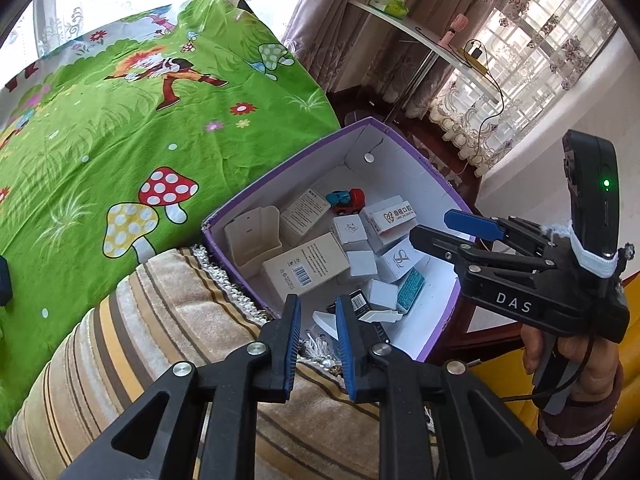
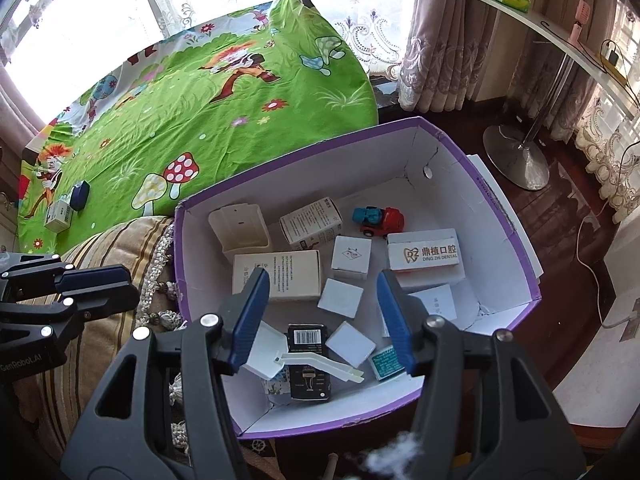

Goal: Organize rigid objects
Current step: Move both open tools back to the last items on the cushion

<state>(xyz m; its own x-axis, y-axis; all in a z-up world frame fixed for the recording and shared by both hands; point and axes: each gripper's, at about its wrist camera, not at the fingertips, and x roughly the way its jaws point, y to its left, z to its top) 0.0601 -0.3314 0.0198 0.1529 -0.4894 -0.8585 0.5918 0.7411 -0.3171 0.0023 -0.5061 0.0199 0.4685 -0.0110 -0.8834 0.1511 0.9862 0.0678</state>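
A purple cardboard box (image 2: 516, 308) with a white inside holds several small white cartons, a red and blue toy car (image 2: 380, 220), a cream plastic holder (image 2: 242, 228), a black barcode box (image 2: 310, 360) and a teal packet (image 2: 387, 362). The box also shows in the left wrist view (image 1: 280, 172). My right gripper (image 2: 320, 320) is open and empty above the box's near side; it shows in the left wrist view (image 1: 460, 232). My left gripper (image 1: 318, 344) is open and empty at the box's edge; it shows at the left of the right wrist view (image 2: 116, 284).
The box rests beside a striped tasselled cushion (image 1: 160, 340) on a bed with a green cartoon sheet (image 1: 120, 140). A dark blue box (image 2: 79, 196) and a white carton (image 2: 59, 216) lie on the sheet. A stand's round base (image 2: 516, 160) sits on the dark wood floor.
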